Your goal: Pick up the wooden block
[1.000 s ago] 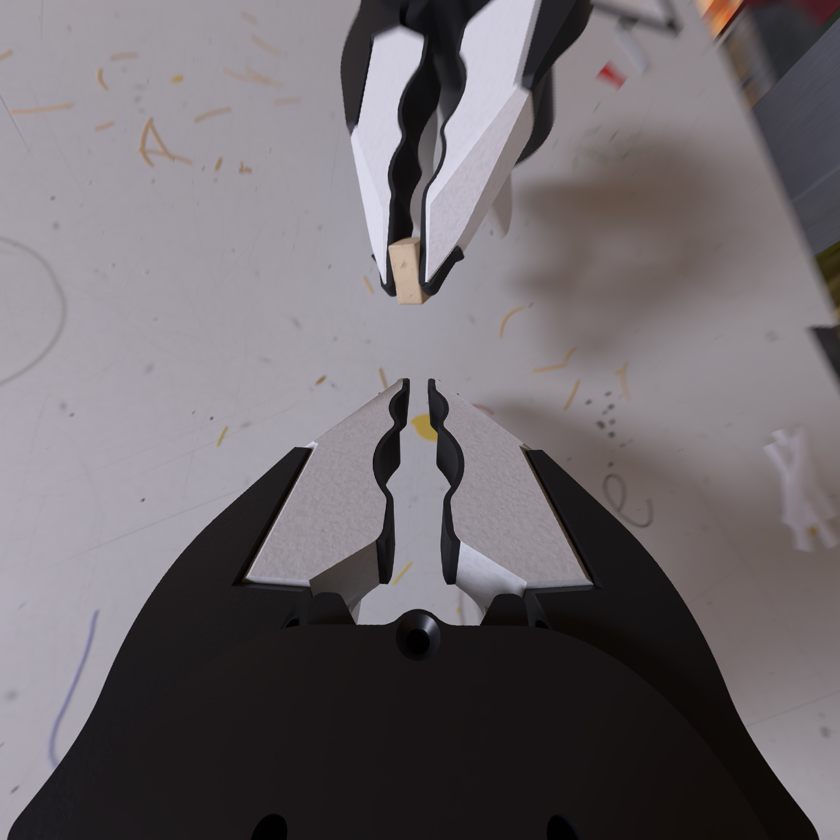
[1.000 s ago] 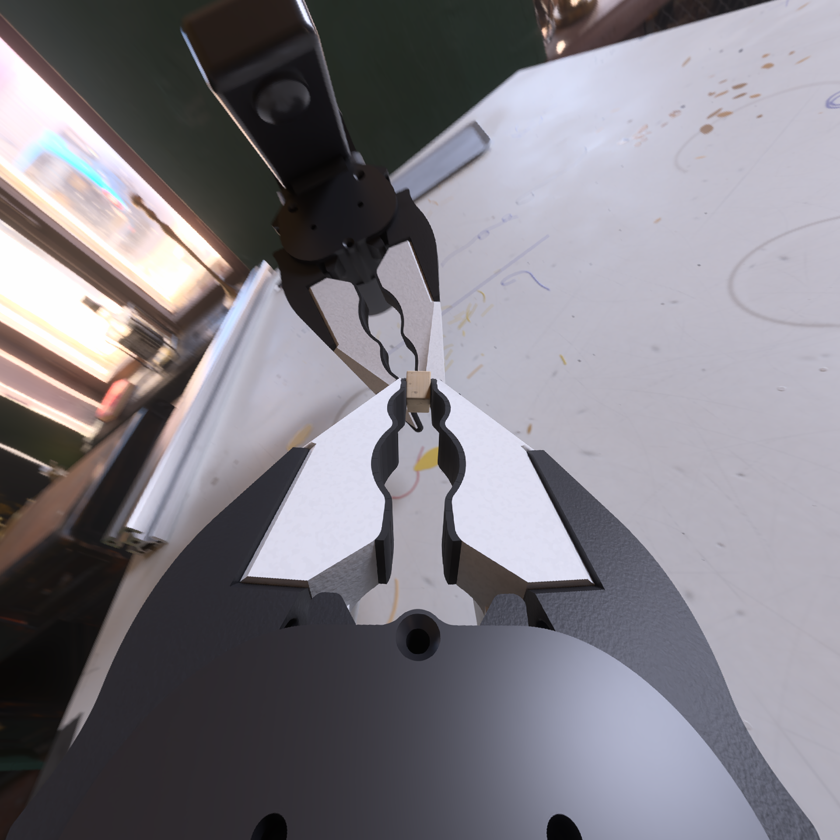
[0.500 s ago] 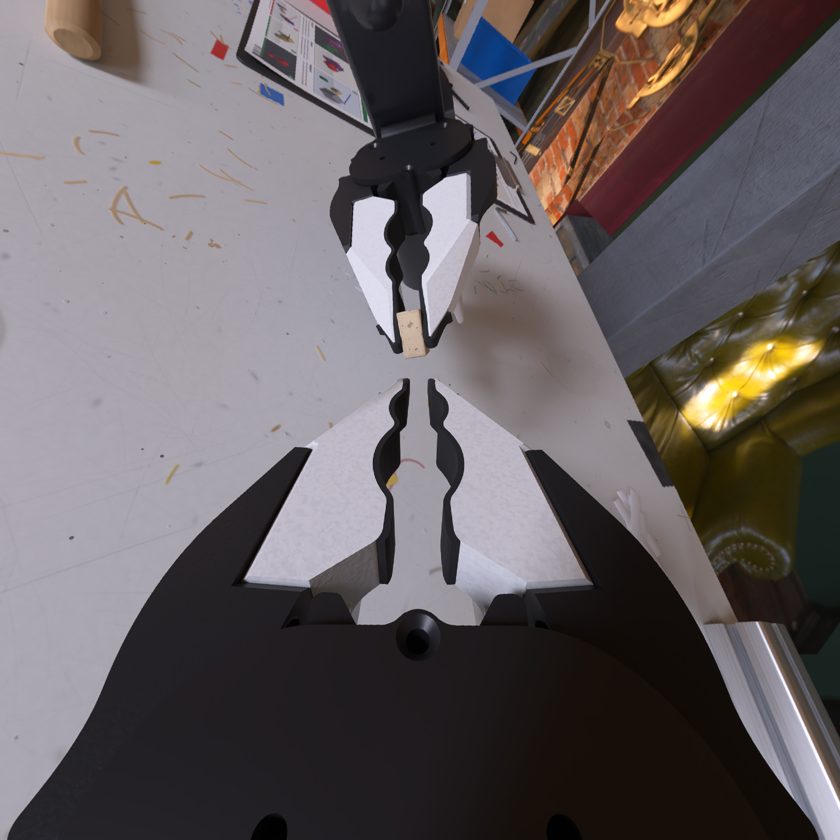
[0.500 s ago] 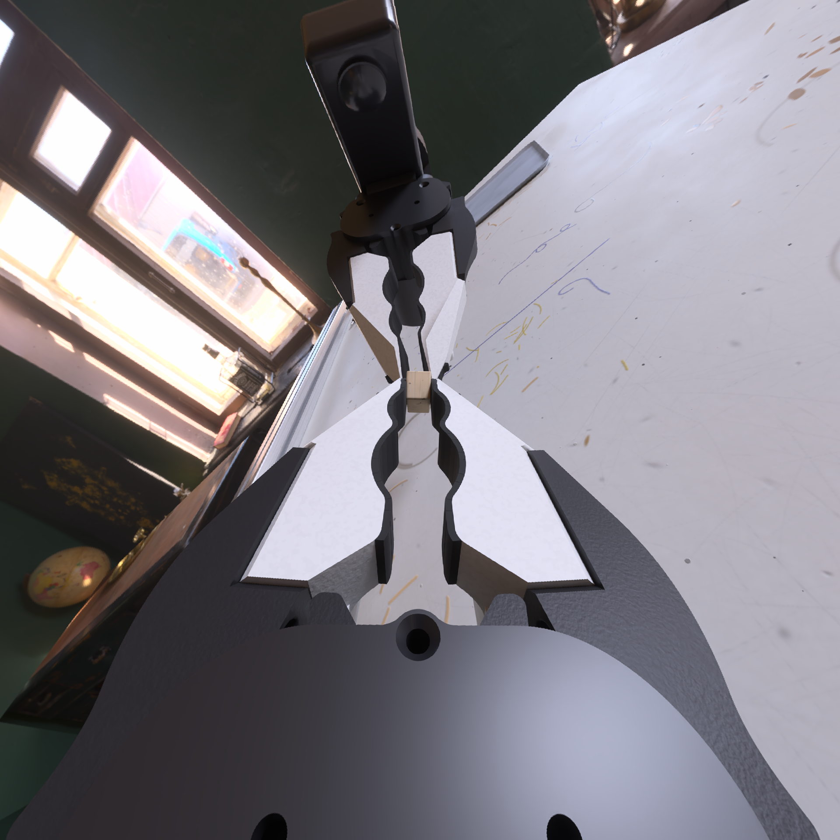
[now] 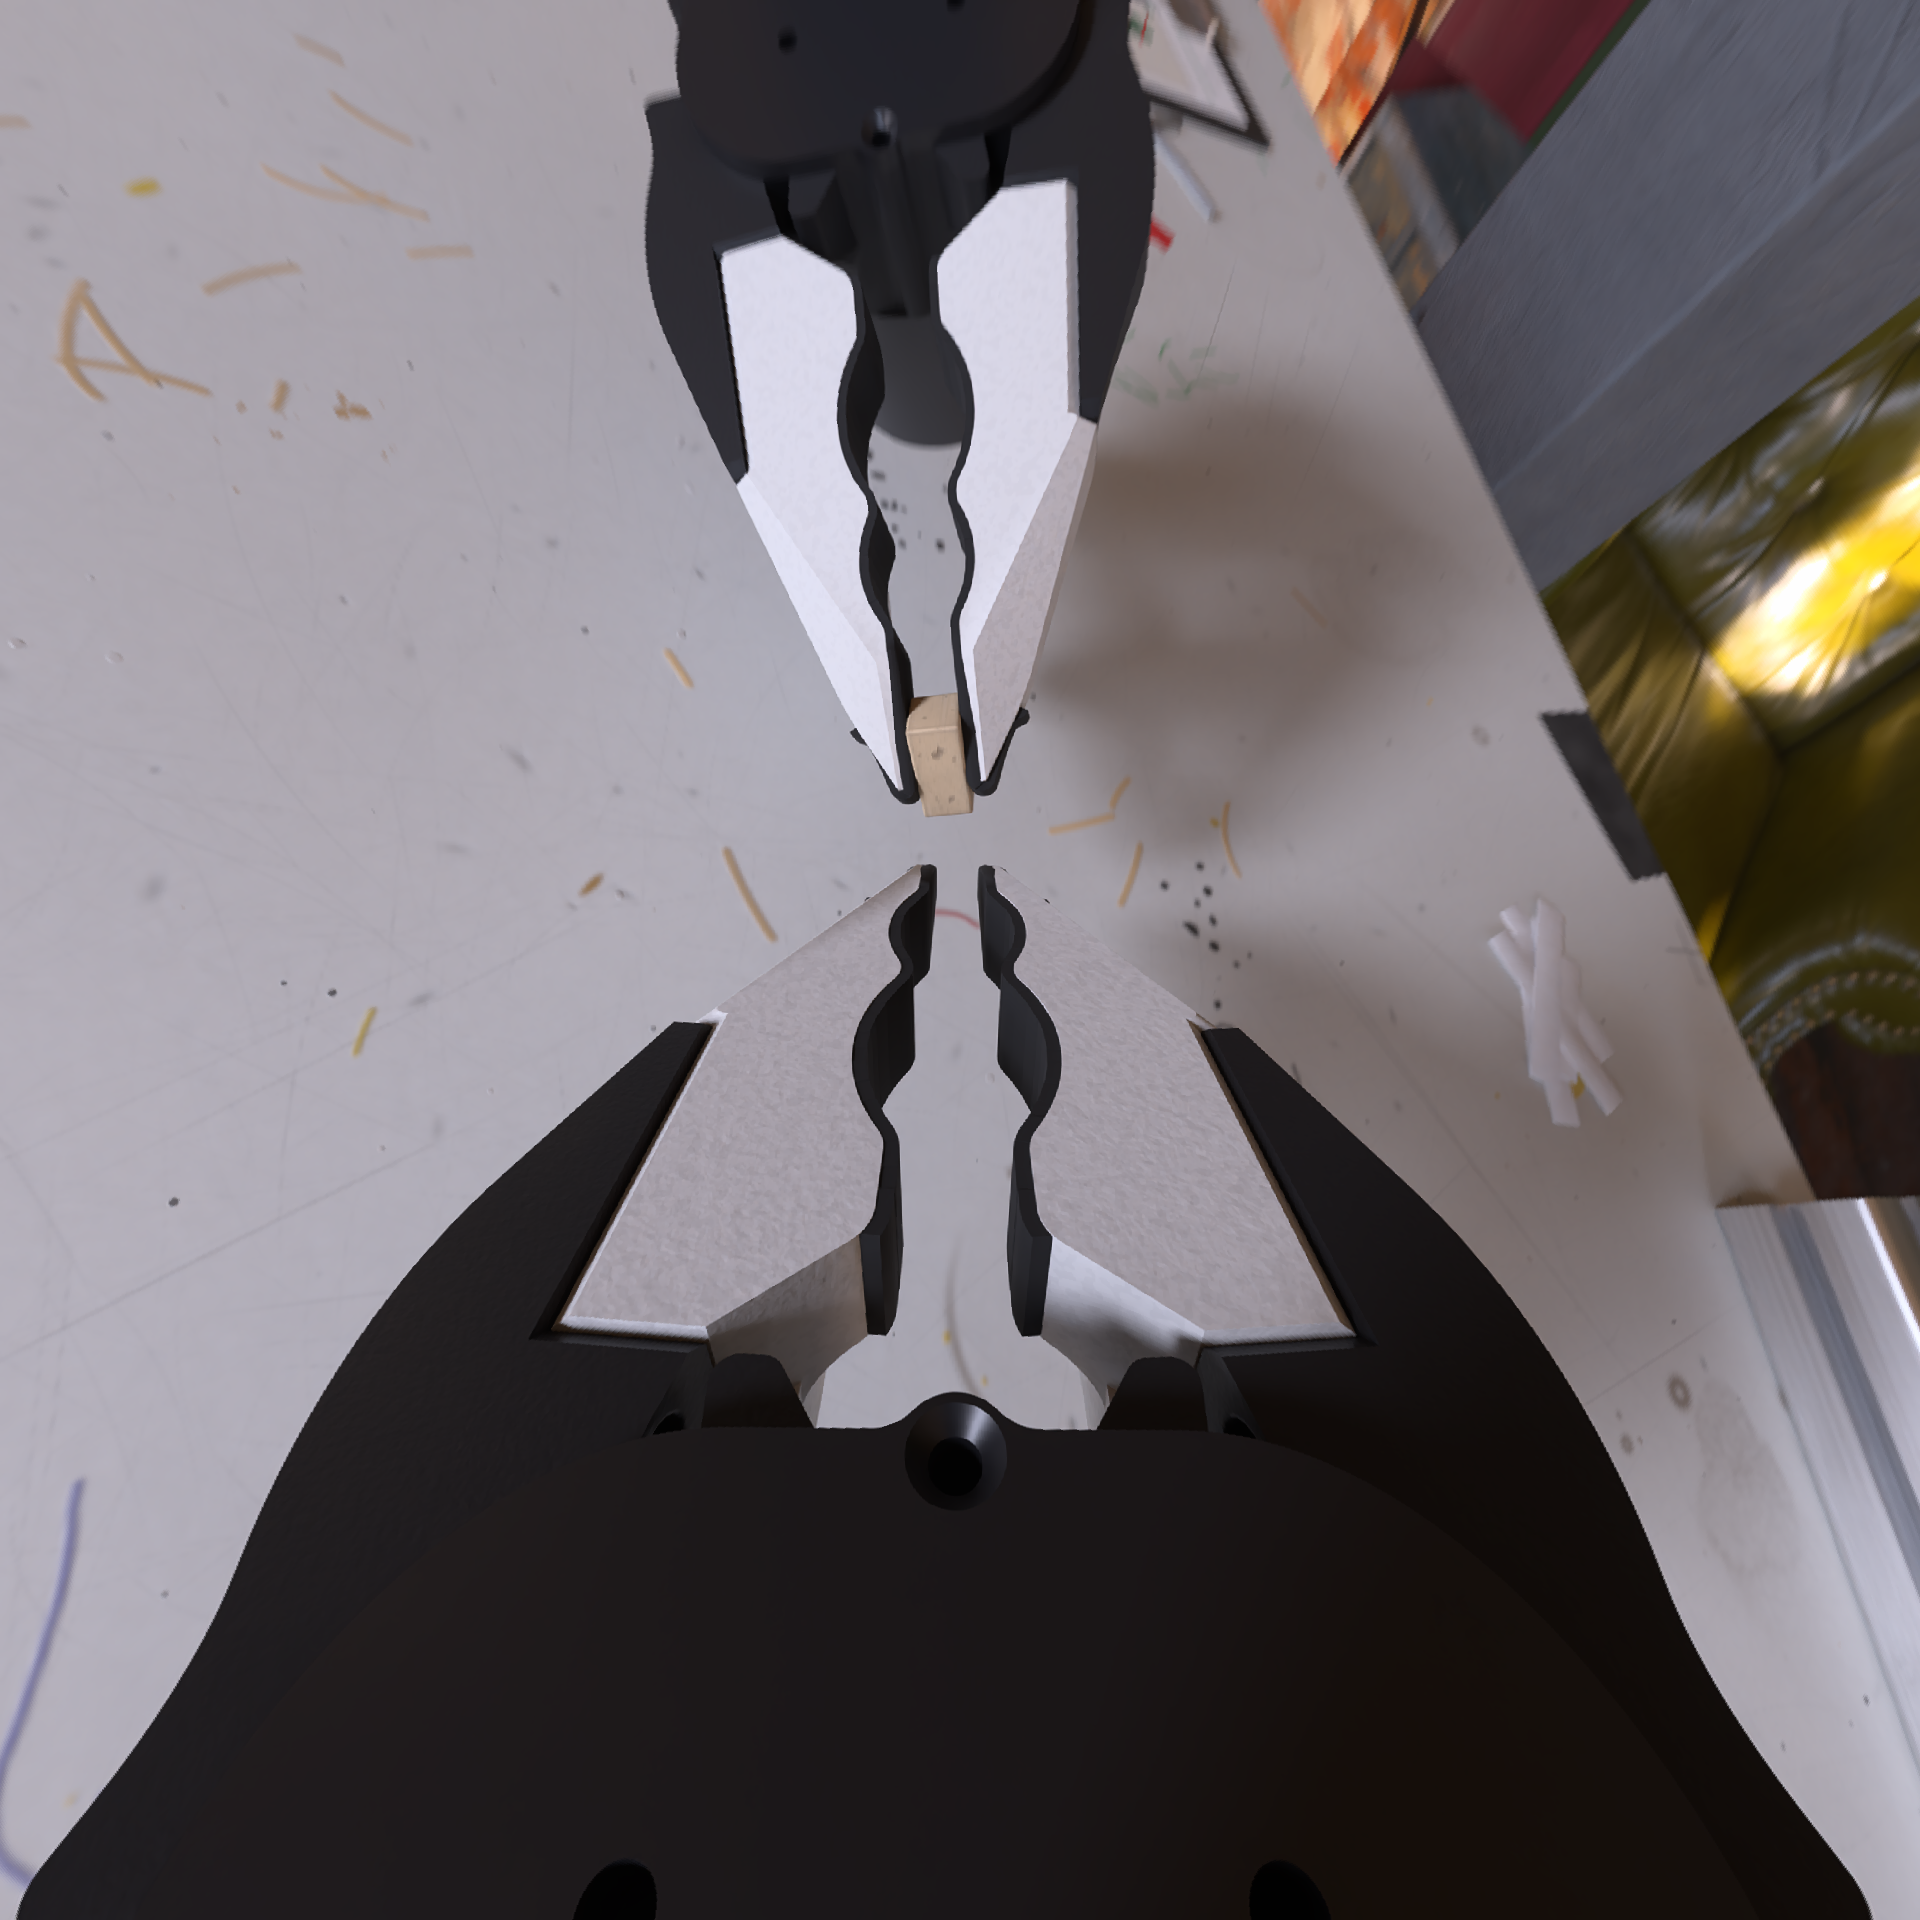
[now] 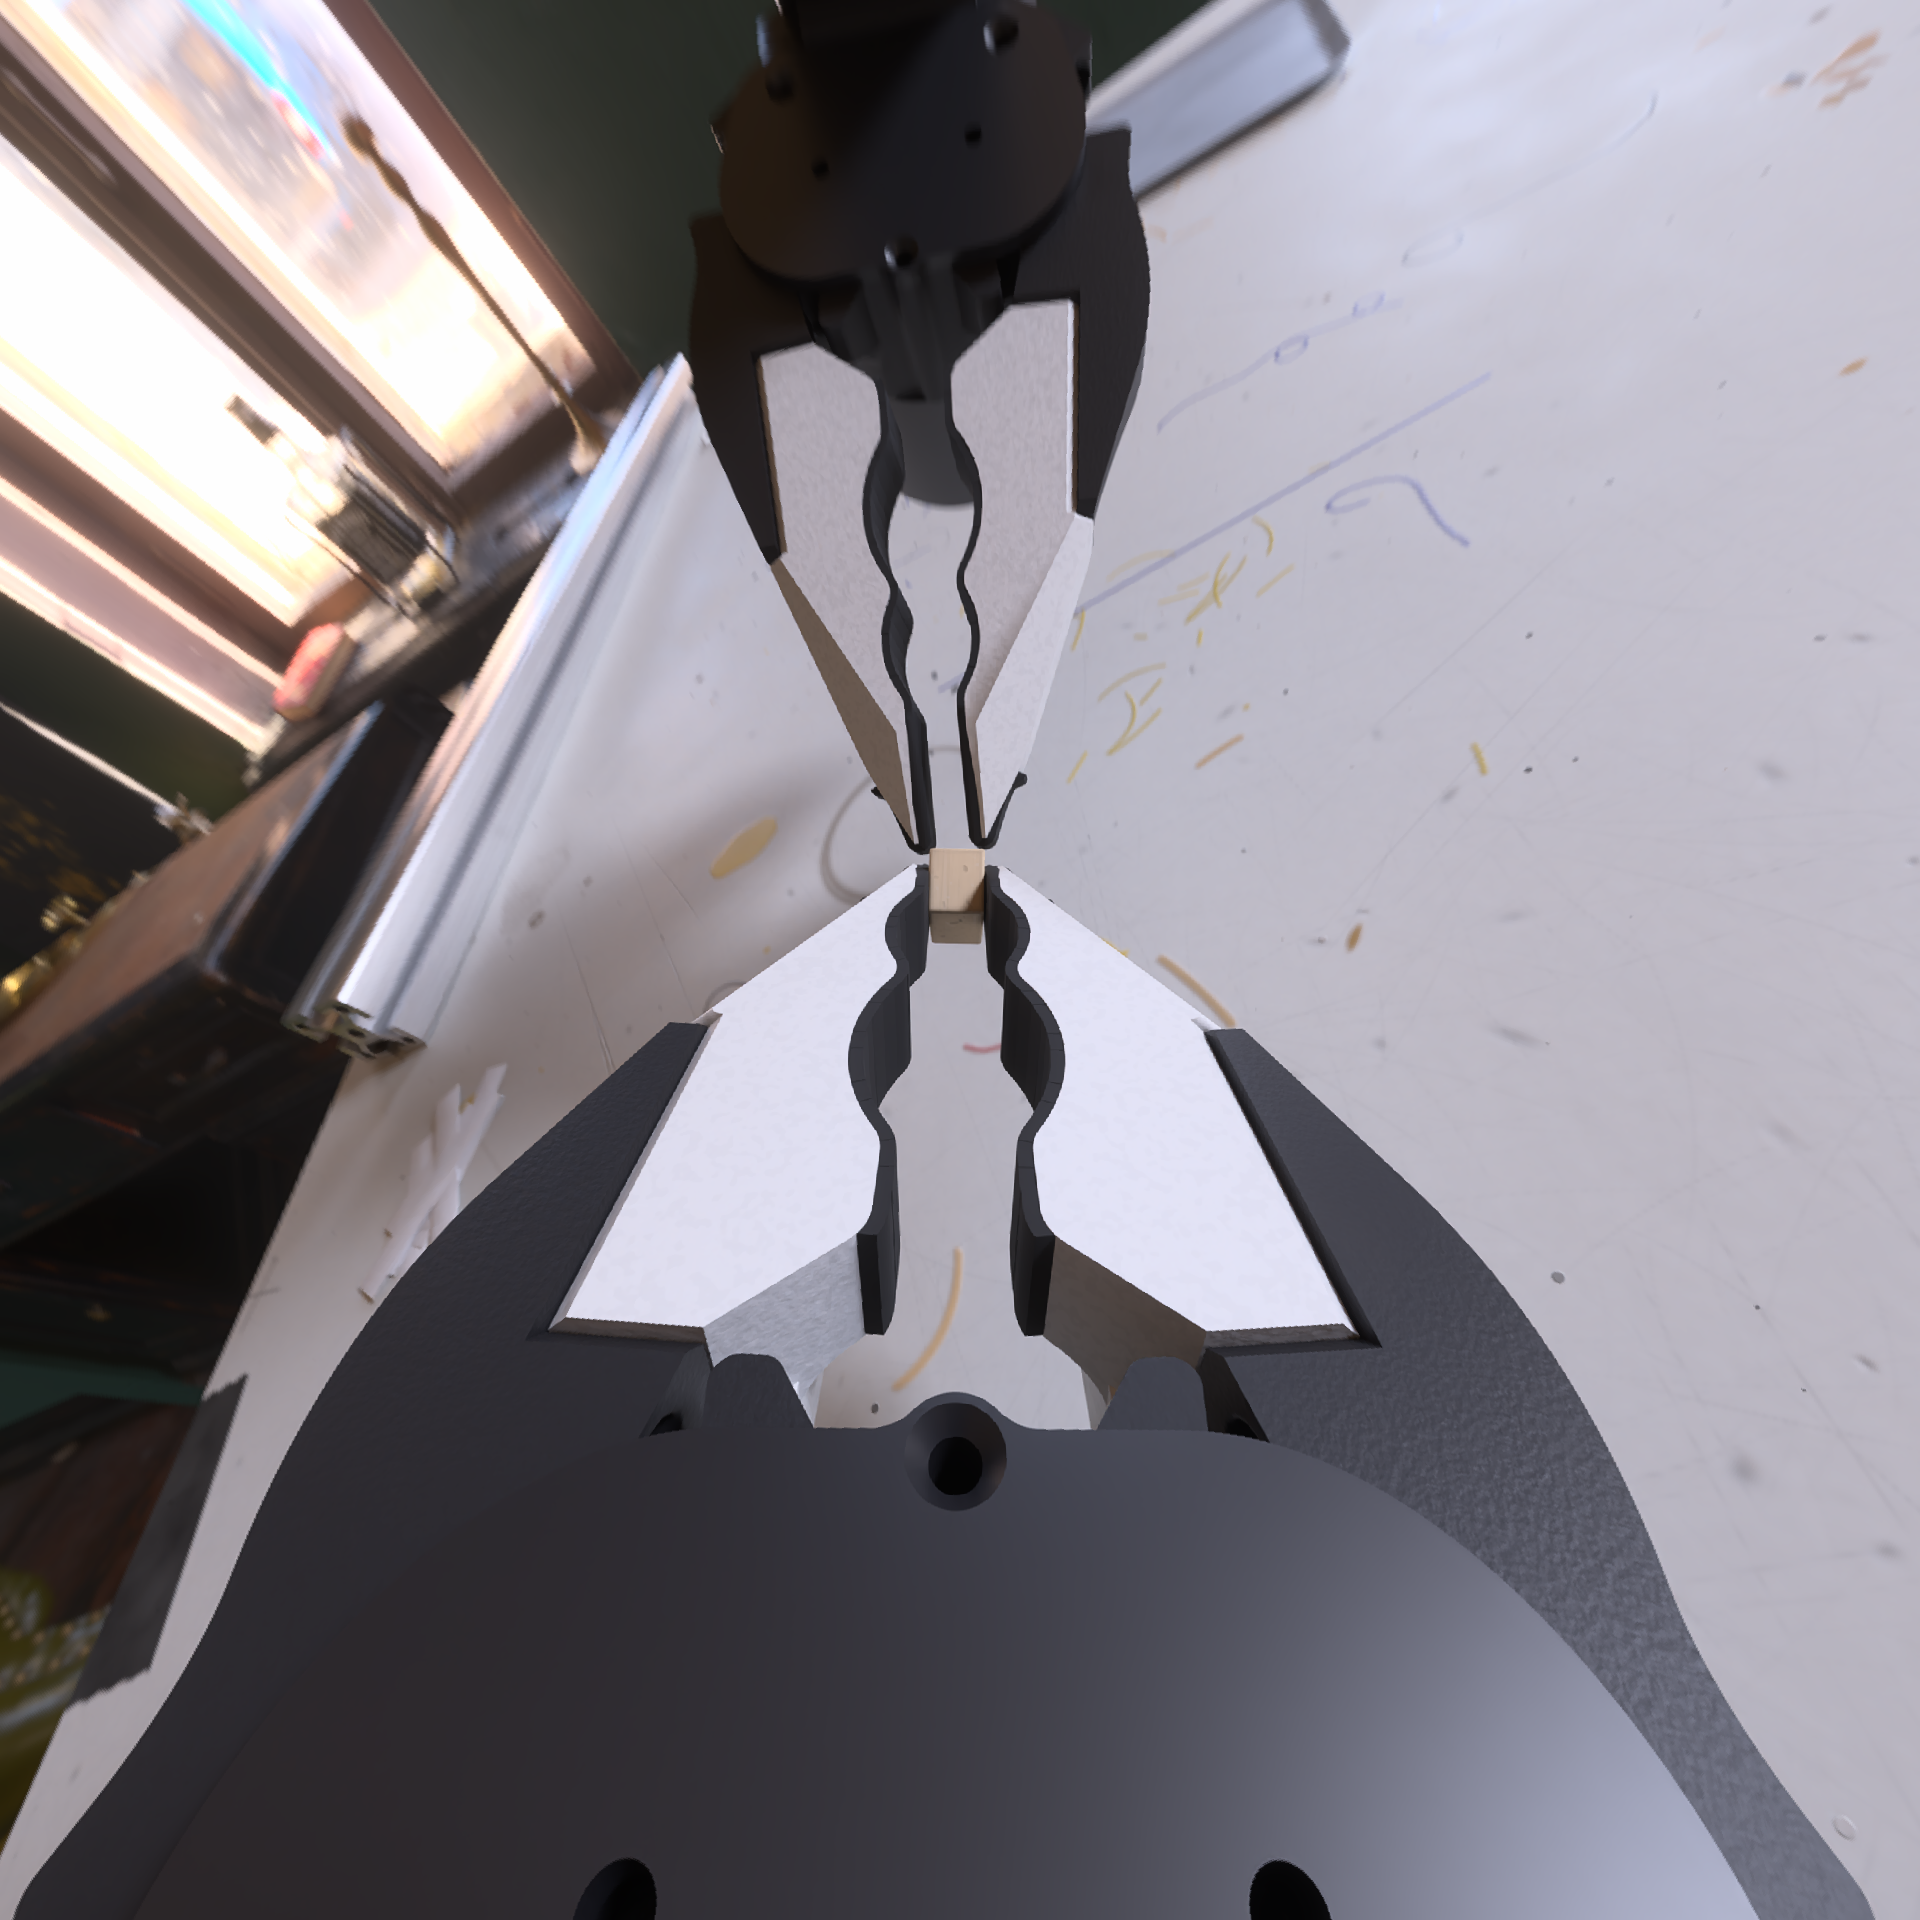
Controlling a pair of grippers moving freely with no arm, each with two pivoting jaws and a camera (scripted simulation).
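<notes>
The wooden block point(image 6: 956, 896) is a small pale cube pinched between the fingertips of my right gripper point(image 6: 956, 904), which is shut on it and holds it above the white table point(image 6: 1558, 935). In the left wrist view the block point(image 5: 940, 764) shows at the tips of the right gripper point(image 5: 940, 779), which points straight at me. My left gripper point(image 5: 956, 878) is empty, its jaws a narrow gap apart. Its tips sit just short of the block, tip to tip with the right gripper. It also shows in the right wrist view point(image 6: 943, 831).
The scratched table point(image 5: 312, 727) carries pen marks and wood shavings. White scraps point(image 5: 1553, 1013) lie near its edge, beside an aluminium rail point(image 5: 1829, 1455). A green sofa point(image 5: 1766, 623) stands beyond the edge. The rail point(image 6: 499, 790) and scraps point(image 6: 447, 1153) also show in the right wrist view.
The two grippers have drawn closer, tip to tip, and both views have tilted back down toward the table. The block stays in the right gripper. The left jaw gap is unchanged.
</notes>
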